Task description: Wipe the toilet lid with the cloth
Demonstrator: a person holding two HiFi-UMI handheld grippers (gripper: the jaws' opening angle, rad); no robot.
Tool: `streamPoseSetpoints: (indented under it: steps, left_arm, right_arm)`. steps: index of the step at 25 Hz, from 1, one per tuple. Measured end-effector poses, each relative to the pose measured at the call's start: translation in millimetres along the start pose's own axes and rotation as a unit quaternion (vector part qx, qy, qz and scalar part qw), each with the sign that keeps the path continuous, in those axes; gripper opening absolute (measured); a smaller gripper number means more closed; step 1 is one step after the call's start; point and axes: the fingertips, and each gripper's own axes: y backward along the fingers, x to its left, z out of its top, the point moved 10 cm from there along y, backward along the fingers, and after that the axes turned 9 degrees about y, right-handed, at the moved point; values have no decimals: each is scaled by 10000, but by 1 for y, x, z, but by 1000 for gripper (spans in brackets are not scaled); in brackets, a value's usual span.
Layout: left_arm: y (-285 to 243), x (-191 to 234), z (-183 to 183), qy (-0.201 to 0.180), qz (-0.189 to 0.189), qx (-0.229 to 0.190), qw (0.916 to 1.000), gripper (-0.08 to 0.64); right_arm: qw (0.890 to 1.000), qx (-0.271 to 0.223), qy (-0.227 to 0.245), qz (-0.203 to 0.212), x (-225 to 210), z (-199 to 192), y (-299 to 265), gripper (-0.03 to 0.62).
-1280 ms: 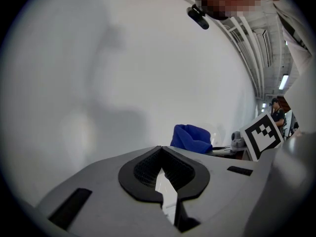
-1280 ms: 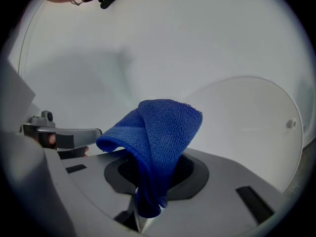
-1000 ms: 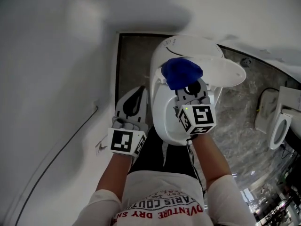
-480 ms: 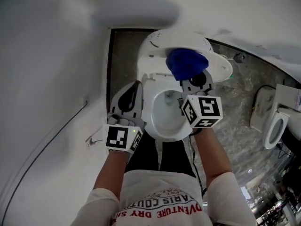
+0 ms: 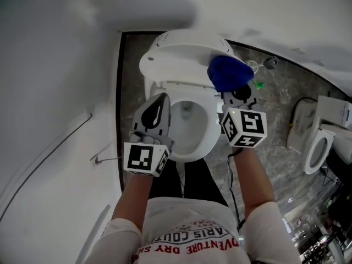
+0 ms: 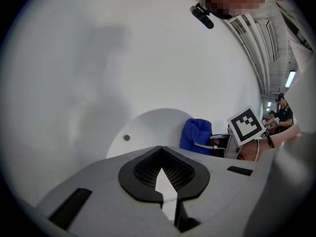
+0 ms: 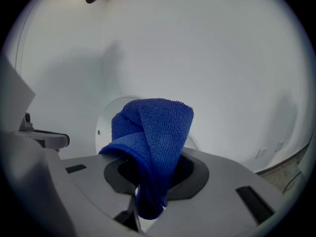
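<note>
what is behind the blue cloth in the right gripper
The raised white toilet lid is behind the blue cloth, which the right gripper is shut on. The lid patch directly behind the cloth is covered, so whether they touch can't be seen.

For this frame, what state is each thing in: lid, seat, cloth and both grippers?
Lid: raised, upright.
Seat: down.
Cloth: bunched, clamped between jaws, at the lid's right edge.
Left gripper: shut, empty.
Right gripper: shut on the cloth.
</note>
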Motion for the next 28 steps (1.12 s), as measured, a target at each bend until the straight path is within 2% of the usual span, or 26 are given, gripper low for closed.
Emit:
streamPoseSetpoints:
  steps: [9,15,17,20,28]
  left_arm:
    - [0,-37,-11,-37,-111,73,9999,6]
    - [15,-31,-13,-44,-258,80,9996,6]
    - [22,-19,-13,-52,-267,68,9996,6]
    - [32,7,-14,-27,-221,46,9997,6]
    - [52,94,-29,-23,77,28,10000,6]
  right_arm:
    - [9999,75,29,-107,-25,-9,42,87]
    - [9977,145,-392,-535,-23,-15,70,87]
    - [9980,113,-367,-500,-9,-16,72,87]
    - [9994,101,-251,-225,30,-20,61,87]
    - [9976,-156,-342,584,146,-36,-16,87]
